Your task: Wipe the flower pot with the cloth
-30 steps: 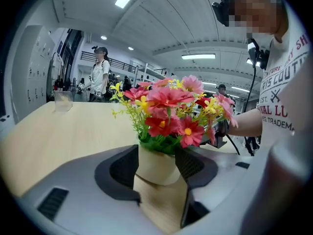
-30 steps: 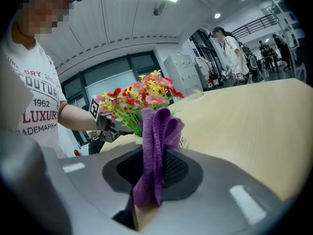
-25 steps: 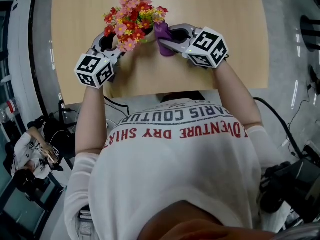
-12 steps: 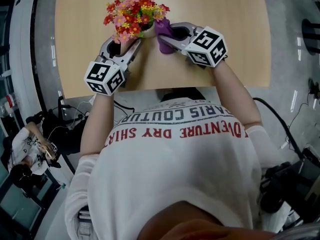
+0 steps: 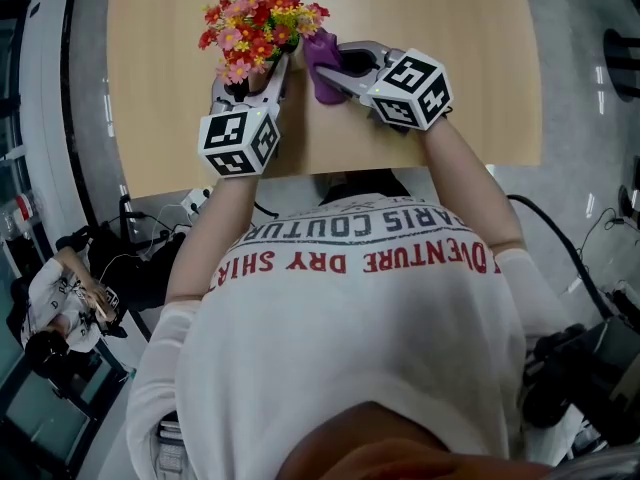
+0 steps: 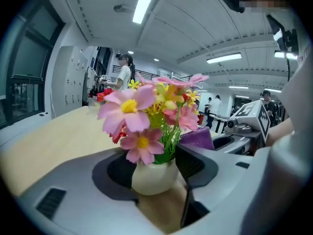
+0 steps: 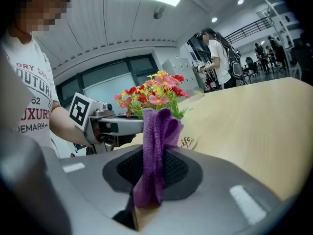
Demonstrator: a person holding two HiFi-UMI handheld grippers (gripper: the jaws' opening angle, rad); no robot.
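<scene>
A small white flower pot [image 6: 152, 176] with pink, red and yellow artificial flowers [image 5: 255, 20] stands on the light wooden table [image 5: 460, 38]. My left gripper [image 6: 154, 166] is shut on the pot from the near side, a pad against each flank. In the head view the blooms hide most of the pot. My right gripper [image 5: 328, 68] is shut on a folded purple cloth [image 7: 157, 136], which stands up between its jaws. The cloth sits right against the pot's right side [image 7: 190, 142], which bears small print.
The table's near edge [image 5: 400, 164] runs just under both grippers, with bare wood to the left, right and beyond the pot. A seated person [image 5: 60, 313] and cables are on the floor at the lower left. Several people stand far off in the room.
My left gripper has swung from the pot's left round to its near side, carrying its marker cube rightward, and the flowers have shifted a little farther away. The right gripper with the cloth has hardly moved.
</scene>
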